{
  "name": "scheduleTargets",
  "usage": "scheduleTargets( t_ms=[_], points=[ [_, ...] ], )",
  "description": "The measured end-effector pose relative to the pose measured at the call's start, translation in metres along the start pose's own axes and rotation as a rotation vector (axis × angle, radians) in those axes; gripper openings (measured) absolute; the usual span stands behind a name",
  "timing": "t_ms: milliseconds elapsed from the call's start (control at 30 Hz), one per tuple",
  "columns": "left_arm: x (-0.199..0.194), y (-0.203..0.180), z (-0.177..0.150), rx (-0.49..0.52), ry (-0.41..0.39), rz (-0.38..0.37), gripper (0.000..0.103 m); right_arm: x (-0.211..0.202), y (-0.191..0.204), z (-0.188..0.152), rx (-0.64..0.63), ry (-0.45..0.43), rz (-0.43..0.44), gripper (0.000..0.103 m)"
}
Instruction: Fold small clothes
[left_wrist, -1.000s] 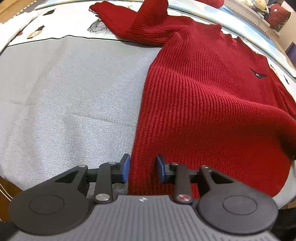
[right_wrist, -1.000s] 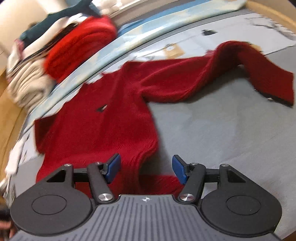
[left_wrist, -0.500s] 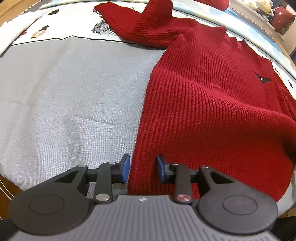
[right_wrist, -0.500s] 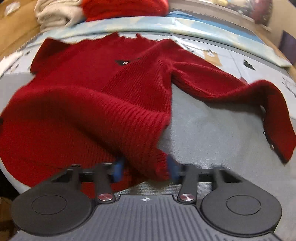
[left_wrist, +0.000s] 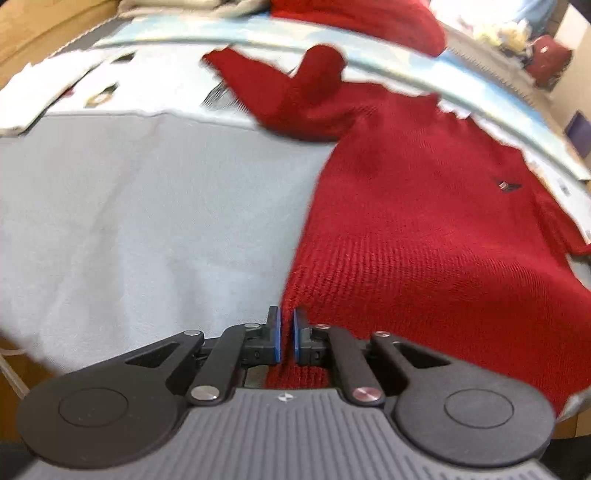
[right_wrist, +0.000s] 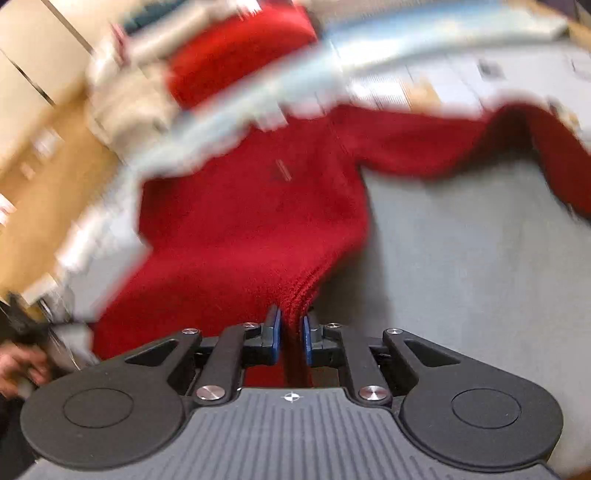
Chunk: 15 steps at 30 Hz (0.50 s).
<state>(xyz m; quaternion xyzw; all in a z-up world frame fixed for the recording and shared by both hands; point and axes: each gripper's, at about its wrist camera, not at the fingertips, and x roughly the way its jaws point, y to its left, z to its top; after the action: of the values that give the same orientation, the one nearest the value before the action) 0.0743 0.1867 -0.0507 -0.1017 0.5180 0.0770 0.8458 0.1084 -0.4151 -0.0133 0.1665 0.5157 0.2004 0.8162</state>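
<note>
Left wrist view. My left gripper (left_wrist: 286, 334) has just been closing its jaws, which now pinch the lower left corner of the red knit sweater (left_wrist: 424, 229). The sweater lies spread front-up on the grey surface (left_wrist: 129, 221), hem toward me, one sleeve (left_wrist: 280, 88) doubled up at the far end. The knit is thick, soft and limp — I judge it will sag and stretch from any single hold, so the ribbed hem corners are the sound places to take it.

Right wrist view, blurred. My right gripper (right_wrist: 291, 334) has likewise just been closing; its jaws are pressed on a bunched ridge of the sweater's (right_wrist: 251, 221) other hem corner. The far sleeve (right_wrist: 480, 147) trails across the surface (right_wrist: 480, 258) — likely to drag, being loose. A hand (right_wrist: 18, 365) shows at the left edge.
</note>
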Motion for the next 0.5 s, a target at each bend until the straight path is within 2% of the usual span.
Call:
scheduleTargets(
  t_ms=[100, 200, 233, 267, 300, 367, 433, 467, 500],
  points=[
    [0.019, -0.003, -0.006, 0.037, 0.113, 0.046, 0.005, 0.031, 0.004, -0.015, -0.073, 0.180, -0.134, 0.013],
    [0.027, -0.005, -0.006, 0.038, 0.126, 0.060, 0.010, 0.037, 0.009, -0.016, -0.100, 0.193, -0.167, 0.017],
    [0.026, -0.002, -0.004, 0.021, 0.121, 0.051, 0.019, 0.037, 0.009, -0.014, -0.097, 0.190, -0.175, 0.020],
    [0.026, -0.001, -0.003, 0.006, 0.118, 0.045, 0.028, 0.038, 0.008, -0.012, -0.090, 0.189, -0.187, 0.030],
    [0.027, -0.001, -0.002, 0.005, 0.122, 0.047, 0.028, 0.040, 0.009, -0.012, -0.088, 0.191, -0.199, 0.036],
    [0.031, -0.006, -0.004, 0.033, 0.137, 0.054, 0.026, 0.048, 0.011, -0.017, -0.103, 0.210, -0.221, 0.036],
    [0.032, -0.012, -0.006, 0.074, 0.149, 0.037, 0.022, 0.052, 0.011, -0.019, -0.117, 0.227, -0.223, 0.025],
    [0.032, -0.015, -0.007, 0.090, 0.149, 0.026, 0.010, 0.052, 0.010, -0.019, -0.116, 0.234, -0.197, 0.012],
    [0.030, -0.017, -0.007, 0.103, 0.143, 0.011, 0.009, 0.051, 0.012, -0.019, -0.121, 0.232, -0.179, 0.012]
  ],
)
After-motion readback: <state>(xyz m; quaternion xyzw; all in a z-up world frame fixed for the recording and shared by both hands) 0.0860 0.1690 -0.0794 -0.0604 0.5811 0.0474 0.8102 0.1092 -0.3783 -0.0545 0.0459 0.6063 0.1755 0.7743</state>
